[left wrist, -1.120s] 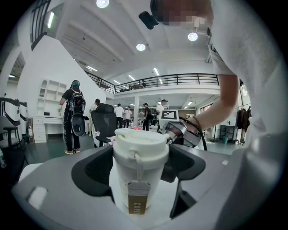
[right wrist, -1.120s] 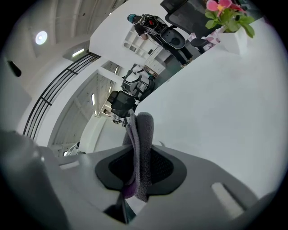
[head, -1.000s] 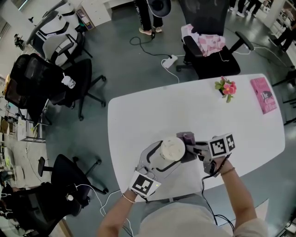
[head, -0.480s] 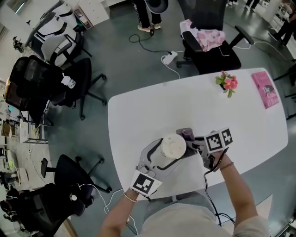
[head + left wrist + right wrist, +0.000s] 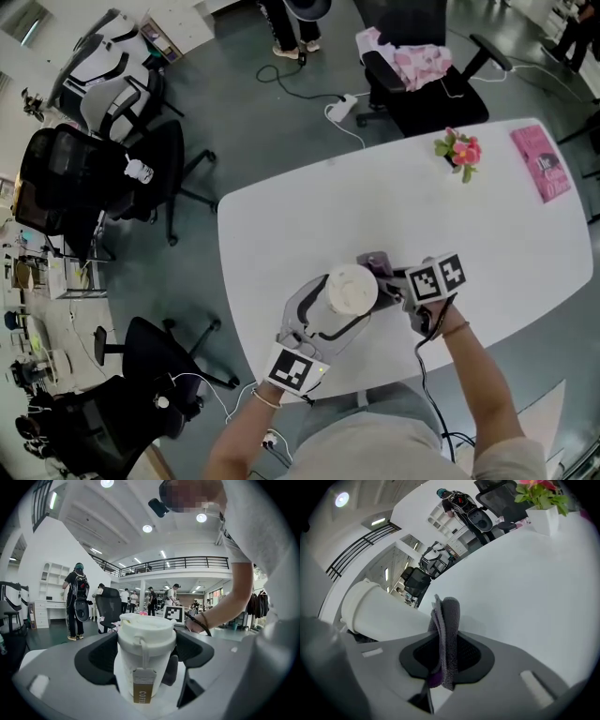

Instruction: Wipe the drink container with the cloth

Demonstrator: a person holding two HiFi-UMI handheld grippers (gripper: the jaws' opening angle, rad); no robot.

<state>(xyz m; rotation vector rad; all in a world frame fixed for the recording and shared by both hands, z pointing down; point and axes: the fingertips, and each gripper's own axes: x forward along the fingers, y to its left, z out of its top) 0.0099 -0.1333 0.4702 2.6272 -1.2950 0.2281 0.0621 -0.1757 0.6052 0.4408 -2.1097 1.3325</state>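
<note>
A white drink cup with a lid [image 5: 352, 291] is held near the table's front edge, and my left gripper [image 5: 330, 317] is shut on its body. In the left gripper view the cup [image 5: 145, 653] stands upright between the dark pads, with a small brown tag on its side. My right gripper [image 5: 386, 277] is shut on a folded grey-purple cloth [image 5: 375, 264]. In the right gripper view the cloth [image 5: 446, 634] sticks out of the jaws and lies against the cup's side [image 5: 379, 611].
On the white table [image 5: 281, 225], a small pot of pink flowers [image 5: 457, 153] and a pink book [image 5: 544, 161] sit at the far right. A black chair with pink fabric [image 5: 422, 66] stands behind the table. Other chairs stand on the floor at the left.
My right gripper with the cloth has edged a little left, closer along the cup. The left gripper keeps the cup about where it was.
</note>
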